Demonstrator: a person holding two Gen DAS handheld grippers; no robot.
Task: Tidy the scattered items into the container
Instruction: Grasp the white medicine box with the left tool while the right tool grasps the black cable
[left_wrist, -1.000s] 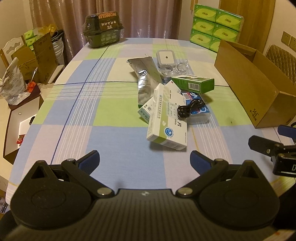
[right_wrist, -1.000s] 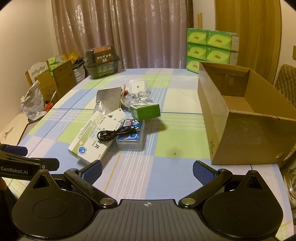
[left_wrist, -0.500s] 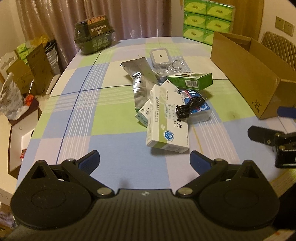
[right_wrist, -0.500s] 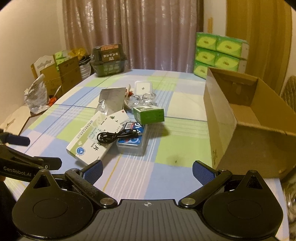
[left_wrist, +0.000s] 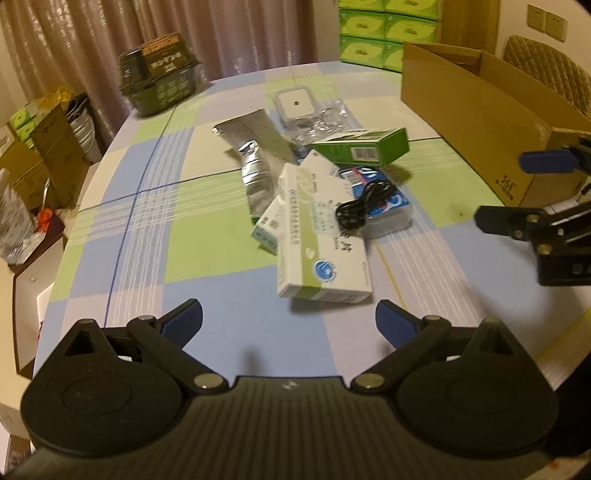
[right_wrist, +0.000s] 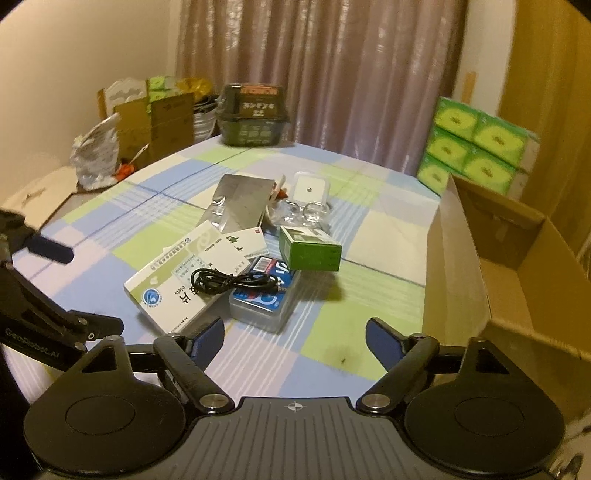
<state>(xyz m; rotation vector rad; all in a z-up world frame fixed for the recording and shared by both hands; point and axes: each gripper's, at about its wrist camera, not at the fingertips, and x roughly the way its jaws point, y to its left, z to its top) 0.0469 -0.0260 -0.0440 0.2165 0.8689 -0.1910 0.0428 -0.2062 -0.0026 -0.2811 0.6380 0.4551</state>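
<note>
The pile of scattered items sat mid-table: a white medicine box (right_wrist: 173, 284) with a black cable (right_wrist: 232, 282) draped over it onto a blue case (right_wrist: 266, 299). The cardboard box (right_wrist: 491, 266) stood at three o'clock.

The left gripper (left_wrist: 289, 322) was spread and empty; the right gripper (right_wrist: 294, 340) was closing on nothing. Lifting the cable first seemed wise, since it might snag.

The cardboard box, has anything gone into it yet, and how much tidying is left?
Nothing looks done: the cardboard box shows only bare floor where visible. Nothing is in hand; the left gripper is open and empty, and the right gripper is closing on air. The whole pile remains, including the white medicine box, black cable and green box.
</note>
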